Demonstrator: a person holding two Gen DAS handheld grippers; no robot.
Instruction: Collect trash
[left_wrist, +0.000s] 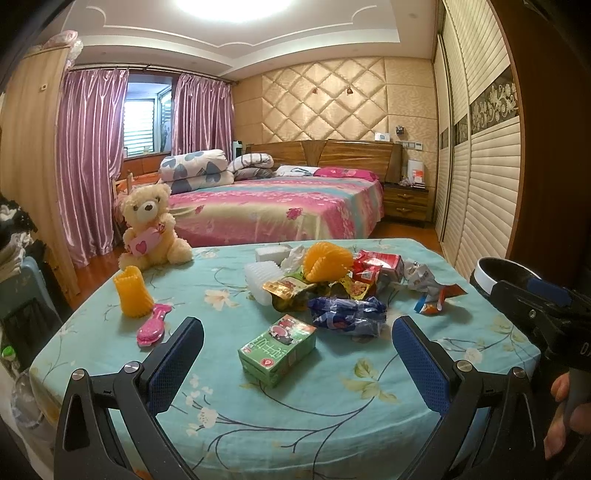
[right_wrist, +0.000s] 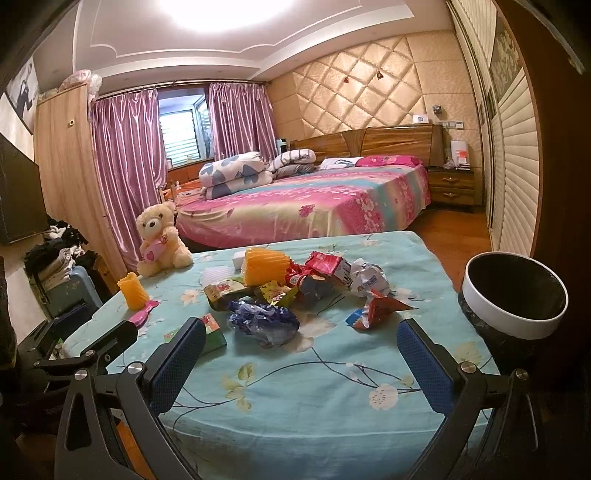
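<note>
A pile of trash lies on the table with the teal floral cloth (left_wrist: 332, 406): a green carton (left_wrist: 277, 349), a blue crumpled bag (left_wrist: 347, 314), red wrappers (left_wrist: 376, 264), an orange foam net (left_wrist: 327, 260) and crumpled paper (left_wrist: 419, 275). My left gripper (left_wrist: 295, 332) is open, with the green carton between and just beyond its fingertips. My right gripper (right_wrist: 301, 332) is open and empty, hovering short of the blue bag (right_wrist: 262, 319). A black bin with a white rim (right_wrist: 513, 299) stands at the table's right edge.
A teddy bear (left_wrist: 151, 225), an orange foam net sleeve (left_wrist: 131, 293) and a pink brush (left_wrist: 153, 326) sit on the table's left part. A bed (left_wrist: 280, 206) lies beyond, and wardrobe doors (left_wrist: 476, 184) stand on the right. A suitcase (right_wrist: 70, 291) with piled clothes stands at the left.
</note>
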